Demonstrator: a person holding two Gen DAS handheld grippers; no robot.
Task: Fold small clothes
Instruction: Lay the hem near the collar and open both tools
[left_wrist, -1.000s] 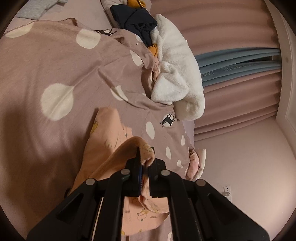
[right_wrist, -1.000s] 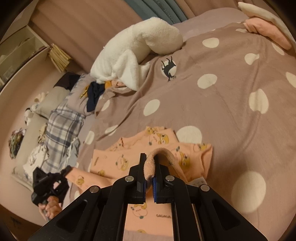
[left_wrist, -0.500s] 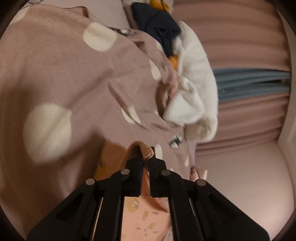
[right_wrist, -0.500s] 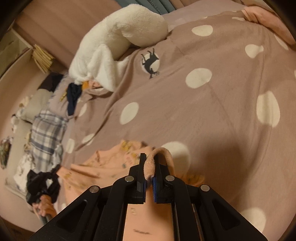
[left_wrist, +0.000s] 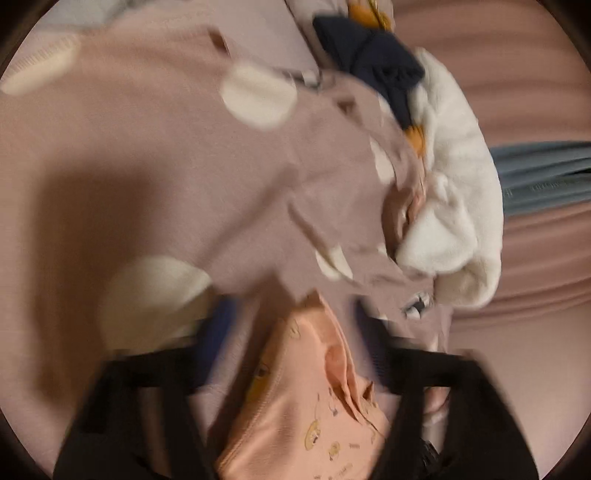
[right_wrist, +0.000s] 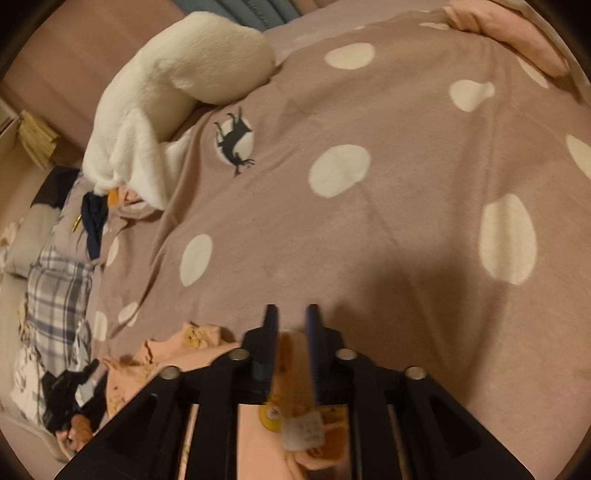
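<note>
A small peach garment with yellow cartoon prints (left_wrist: 306, 417) lies on the dotted mauve bedspread (left_wrist: 155, 177). In the blurred left wrist view my left gripper (left_wrist: 295, 325) stands wide open, fingers either side of the garment's upper edge, holding nothing. In the right wrist view my right gripper (right_wrist: 291, 321) is open a little, and the garment (right_wrist: 295, 424) with its white label lies below and between the fingers, loose. The left gripper and the hand holding it show at the lower left (right_wrist: 70, 406).
A white fleece garment (right_wrist: 173, 92) and a dark navy piece (right_wrist: 94, 221) lie at the far side of the bed. A plaid cloth (right_wrist: 55, 295) lies at the left. Another pink garment (right_wrist: 506, 33) sits at the far right. Pink curtains (left_wrist: 535, 85) hang behind.
Both grippers held folds of the peach garment; both have opened and let it go. The garment has dropped onto the bedspread, and the left view swung and blurred.
</note>
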